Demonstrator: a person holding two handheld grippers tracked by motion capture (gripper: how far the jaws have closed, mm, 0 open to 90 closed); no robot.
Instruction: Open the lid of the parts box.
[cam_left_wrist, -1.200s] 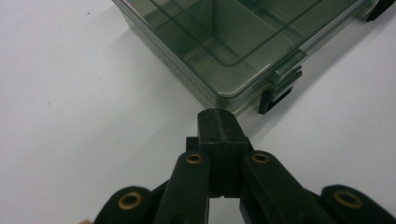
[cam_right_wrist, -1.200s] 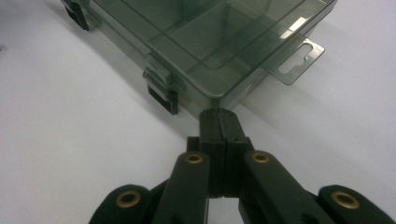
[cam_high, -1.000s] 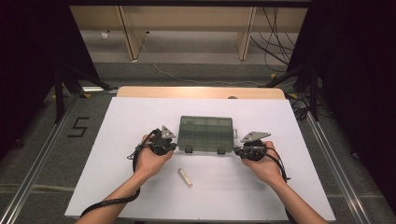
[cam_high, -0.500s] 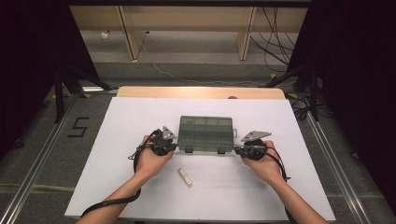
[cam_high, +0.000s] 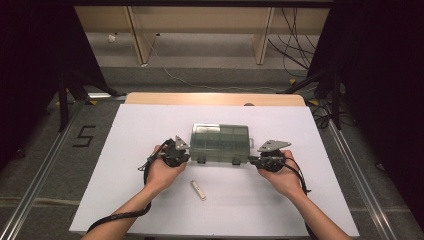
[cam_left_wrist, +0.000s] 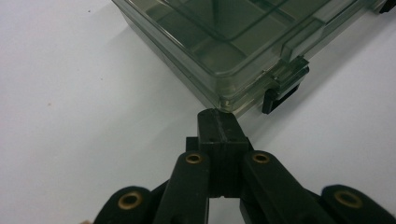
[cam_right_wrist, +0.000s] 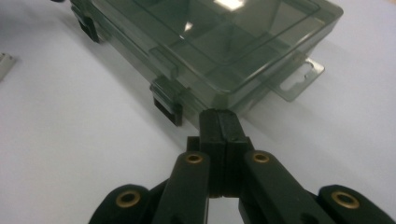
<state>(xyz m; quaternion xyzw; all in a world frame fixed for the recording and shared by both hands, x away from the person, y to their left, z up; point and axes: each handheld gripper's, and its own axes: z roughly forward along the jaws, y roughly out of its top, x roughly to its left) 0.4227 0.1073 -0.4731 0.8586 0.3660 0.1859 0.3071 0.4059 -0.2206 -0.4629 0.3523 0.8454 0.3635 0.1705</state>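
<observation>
A smoky clear plastic compartment box (cam_high: 220, 143) lies lid-down-closed on the white table, its two dark latches facing the person. My left gripper (cam_high: 184, 159) is shut with nothing in it, tips at the box's near left corner (cam_left_wrist: 224, 100). In the left gripper view the gripper (cam_left_wrist: 218, 116) almost touches that corner, beside one latch (cam_left_wrist: 280, 93). My right gripper (cam_high: 252, 161) is shut and empty too, at the near right corner. In the right gripper view the right gripper (cam_right_wrist: 219, 116) meets the box (cam_right_wrist: 210, 51) next to a latch (cam_right_wrist: 166, 105) and a hang tab (cam_right_wrist: 299, 79).
A small white stick-like object (cam_high: 198, 190) lies on the table (cam_high: 310, 130) between the person's hands, in front of the box. Beyond the table's wooden far edge, cables run across the floor. Black stands rise at both sides.
</observation>
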